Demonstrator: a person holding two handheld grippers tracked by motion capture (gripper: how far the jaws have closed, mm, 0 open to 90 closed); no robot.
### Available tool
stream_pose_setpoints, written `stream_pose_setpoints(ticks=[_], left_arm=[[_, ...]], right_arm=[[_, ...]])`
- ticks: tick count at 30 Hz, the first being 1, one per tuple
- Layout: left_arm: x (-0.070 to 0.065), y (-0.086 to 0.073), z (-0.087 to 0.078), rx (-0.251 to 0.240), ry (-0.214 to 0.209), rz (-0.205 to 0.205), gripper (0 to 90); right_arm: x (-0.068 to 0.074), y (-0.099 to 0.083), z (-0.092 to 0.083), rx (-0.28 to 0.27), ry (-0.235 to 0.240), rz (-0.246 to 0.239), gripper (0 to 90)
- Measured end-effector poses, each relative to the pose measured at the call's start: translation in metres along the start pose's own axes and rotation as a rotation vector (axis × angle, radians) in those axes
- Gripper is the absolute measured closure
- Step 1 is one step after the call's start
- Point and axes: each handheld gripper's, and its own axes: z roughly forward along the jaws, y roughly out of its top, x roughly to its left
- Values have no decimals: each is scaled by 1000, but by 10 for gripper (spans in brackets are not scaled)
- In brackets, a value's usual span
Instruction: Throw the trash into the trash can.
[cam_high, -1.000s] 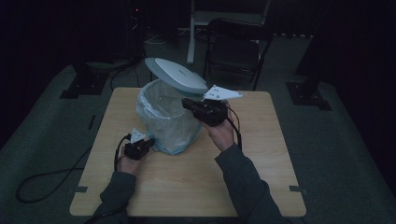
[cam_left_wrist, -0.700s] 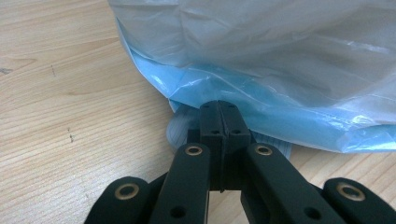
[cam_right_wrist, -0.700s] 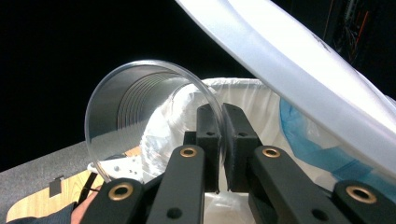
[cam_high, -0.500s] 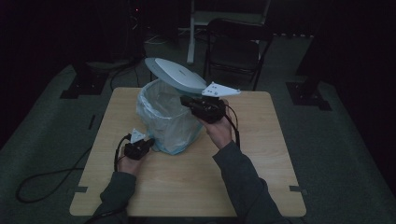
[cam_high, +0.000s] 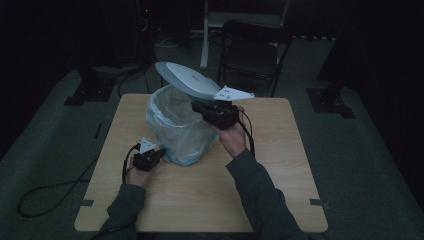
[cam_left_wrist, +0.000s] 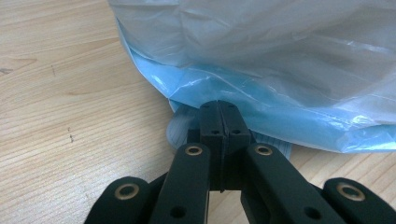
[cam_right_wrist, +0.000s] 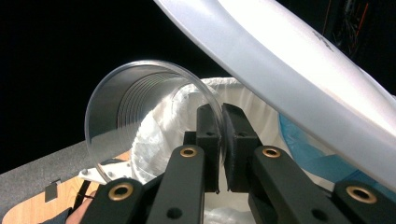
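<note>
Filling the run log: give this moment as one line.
left gripper: shut at bin base | right gripper: shut on clear plastic cup rim, over lined bin | lid: up

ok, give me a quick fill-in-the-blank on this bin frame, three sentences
1. The right gripper pinches the rim of a clear plastic ____.
2. The bin is lined with a plastic ____.
3. The left gripper sits low at the bin's base with its jaws ____.

Missing words: cup; bag; shut
</note>
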Motion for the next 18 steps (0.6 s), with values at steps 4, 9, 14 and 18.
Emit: stream_pose_setpoints(ticks=[4, 9, 14, 18], left_arm=[[0, 0, 0, -1, 0, -1, 900], [0, 0, 0, 0, 0, 0, 900], [0, 0, 0, -1, 1, 1, 900], [0, 0, 0, -1, 1, 0, 900]], right_arm=[[-1, -1, 3, 4, -1, 1, 860], [-3, 0, 5, 1, -4, 9, 859], [-4, 0, 6, -1, -13, 16, 858], [-3, 1, 7, 1, -16, 11, 857]])
